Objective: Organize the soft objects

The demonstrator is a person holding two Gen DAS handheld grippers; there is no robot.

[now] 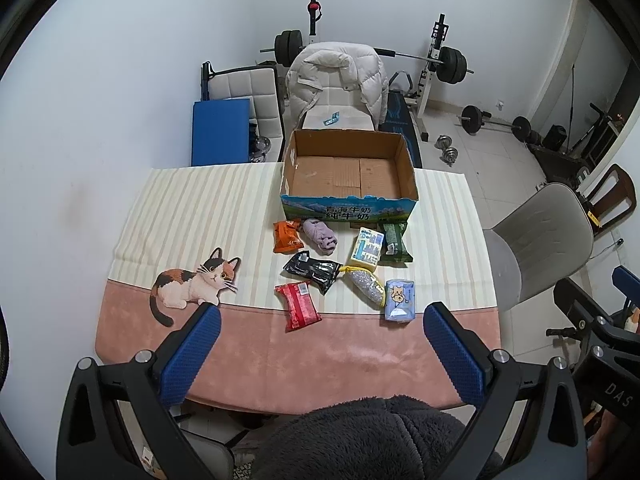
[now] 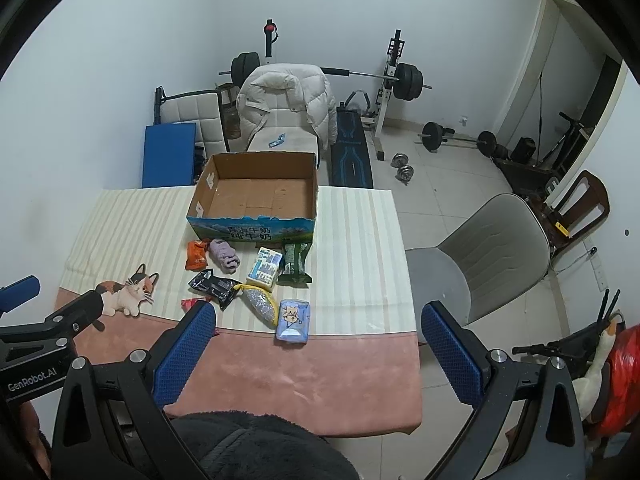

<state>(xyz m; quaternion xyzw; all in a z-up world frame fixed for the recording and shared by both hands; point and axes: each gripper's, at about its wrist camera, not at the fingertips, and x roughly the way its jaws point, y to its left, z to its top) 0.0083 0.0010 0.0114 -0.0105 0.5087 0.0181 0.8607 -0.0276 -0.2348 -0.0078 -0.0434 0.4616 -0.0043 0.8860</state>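
Note:
An open, empty cardboard box (image 1: 348, 172) stands at the table's far edge; it also shows in the right wrist view (image 2: 256, 196). In front of it lie several soft packs: an orange pack (image 1: 286, 236), a purple cloth roll (image 1: 320, 236), a yellow tissue pack (image 1: 366, 249), a dark green pack (image 1: 395, 242), a black pack (image 1: 314, 271), a red pack (image 1: 298, 306), a silver-and-yellow pouch (image 1: 366, 285) and a light blue tissue pack (image 1: 400, 300). My left gripper (image 1: 322, 312) is open and empty above the near edge. My right gripper (image 2: 318, 312) is open and empty, right of the blue pack (image 2: 294, 320).
The table wears a striped and pink cloth with a cat print (image 1: 192, 284). A grey chair (image 2: 480, 256) stands at the table's right. A chair with a white jacket (image 1: 340, 80) and weight equipment (image 1: 436, 64) are behind. The other gripper's body (image 2: 40, 332) is at left.

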